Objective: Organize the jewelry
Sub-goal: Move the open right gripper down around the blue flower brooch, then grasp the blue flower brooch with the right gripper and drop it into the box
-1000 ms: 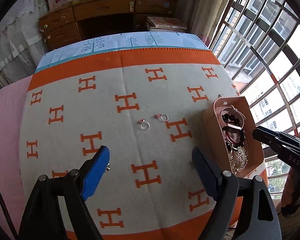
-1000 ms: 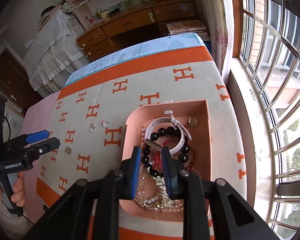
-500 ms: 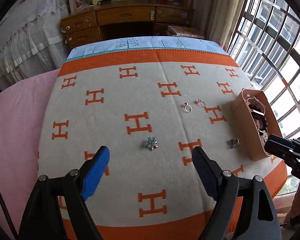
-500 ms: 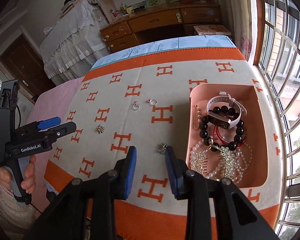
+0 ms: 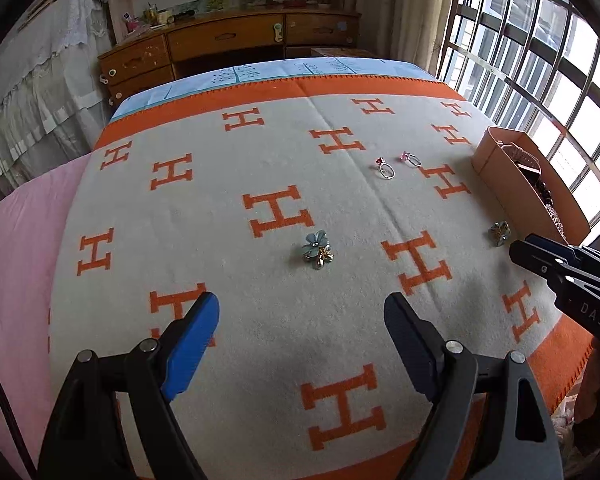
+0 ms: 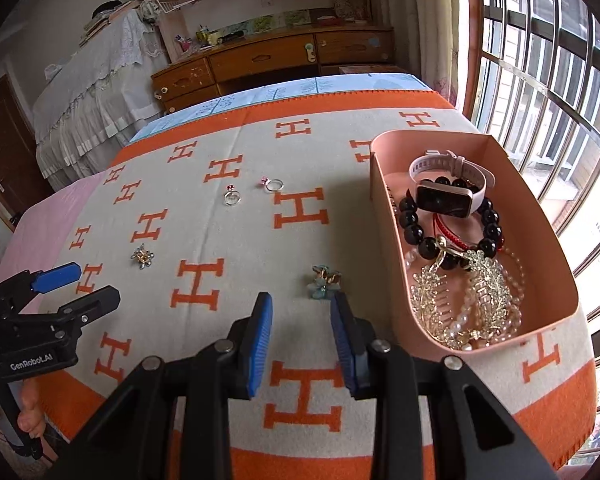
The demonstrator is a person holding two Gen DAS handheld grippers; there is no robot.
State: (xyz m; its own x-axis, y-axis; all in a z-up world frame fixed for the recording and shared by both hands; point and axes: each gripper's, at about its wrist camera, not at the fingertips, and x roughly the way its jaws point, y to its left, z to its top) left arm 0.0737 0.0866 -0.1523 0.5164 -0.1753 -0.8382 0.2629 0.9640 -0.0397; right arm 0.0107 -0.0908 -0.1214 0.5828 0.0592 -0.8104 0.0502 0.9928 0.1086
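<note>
The right gripper (image 6: 302, 326) hangs partly open over the orange-and-cream blanket (image 6: 236, 248), jaws empty after a recent widening. Just beyond its tips, at frame centre, lies a blue flower earring (image 6: 324, 276). To the right stands the pink tray (image 6: 556, 256), holding a watch (image 6: 446, 188), a black bead bracelet (image 6: 414, 232) and pearl strands (image 6: 472, 316).

The left gripper (image 5: 302, 332) is wide open and empty, low in its view; the matching flower earring (image 5: 318, 249) lies ahead, and two stone-set rings (image 5: 396, 165) rest further up, right of centre.
</note>
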